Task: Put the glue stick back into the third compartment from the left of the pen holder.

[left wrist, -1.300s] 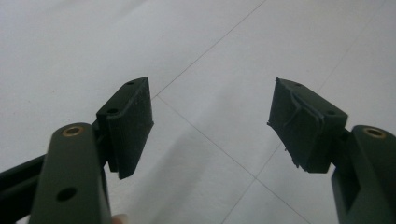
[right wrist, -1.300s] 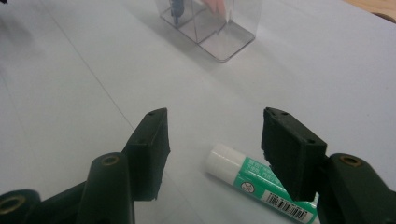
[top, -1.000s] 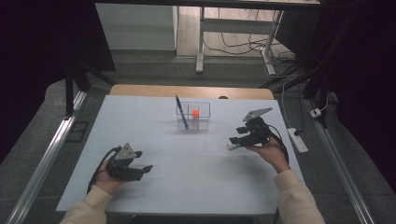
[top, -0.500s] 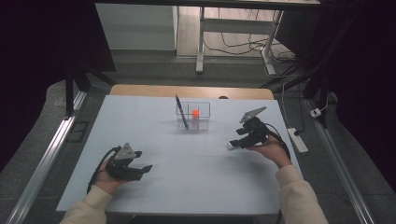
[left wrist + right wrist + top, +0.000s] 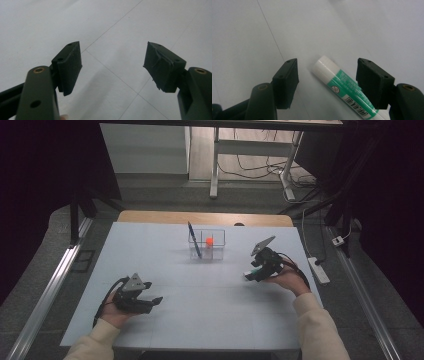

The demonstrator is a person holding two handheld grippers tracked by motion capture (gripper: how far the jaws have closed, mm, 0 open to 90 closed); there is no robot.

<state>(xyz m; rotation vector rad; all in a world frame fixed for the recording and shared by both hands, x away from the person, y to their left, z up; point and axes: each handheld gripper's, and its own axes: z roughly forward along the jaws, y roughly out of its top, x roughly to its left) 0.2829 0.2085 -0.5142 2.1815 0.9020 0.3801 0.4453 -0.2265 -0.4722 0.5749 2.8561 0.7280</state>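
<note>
Jaws of the right gripper (image 5: pixel 328 82) gape around a white-and-green barcoded glue stick (image 5: pixel 344 87), print unreadable; left gripper (image 5: pixel 112 67) gapes empty.

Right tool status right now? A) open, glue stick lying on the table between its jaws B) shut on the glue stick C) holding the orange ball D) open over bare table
A: in the right gripper view the right tool has its jaws spread wide, and the white-and-green glue stick lies flat on the table between them, with a gap showing at the left jaw.
</note>
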